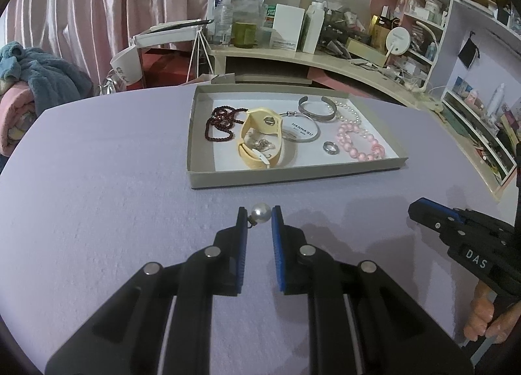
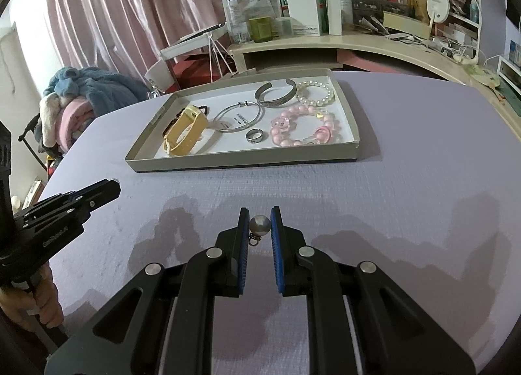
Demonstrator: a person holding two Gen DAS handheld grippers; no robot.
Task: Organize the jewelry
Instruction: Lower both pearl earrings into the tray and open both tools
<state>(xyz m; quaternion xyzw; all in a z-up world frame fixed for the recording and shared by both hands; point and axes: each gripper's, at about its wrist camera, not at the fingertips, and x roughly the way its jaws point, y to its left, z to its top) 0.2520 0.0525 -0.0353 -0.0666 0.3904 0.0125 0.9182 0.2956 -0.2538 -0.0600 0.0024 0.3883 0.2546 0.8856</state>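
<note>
1. Left wrist view: the left hand-held gripper (image 1: 259, 214) pinches a white pearl (image 1: 260, 212) at its tips; the tray (image 1: 293, 175) lies ahead on the bench (image 1: 97, 179). Carry it level.
2. Right wrist view: the right hand-held gripper (image 2: 259, 224) grips a grey pearl (image 2: 259, 226); release low inside the tray (image 2: 244, 165) ahead.

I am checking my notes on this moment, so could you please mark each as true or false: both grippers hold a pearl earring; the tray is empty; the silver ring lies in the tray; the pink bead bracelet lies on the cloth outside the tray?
1. Both grippers hold a pearl earring: true. The left gripper and the right gripper each pinch one between the jaws.
2. The tray is empty: false. It holds several pieces.
3. The silver ring lies in the tray: true.
4. The pink bead bracelet lies outside the tray: false. It is inside.
</note>
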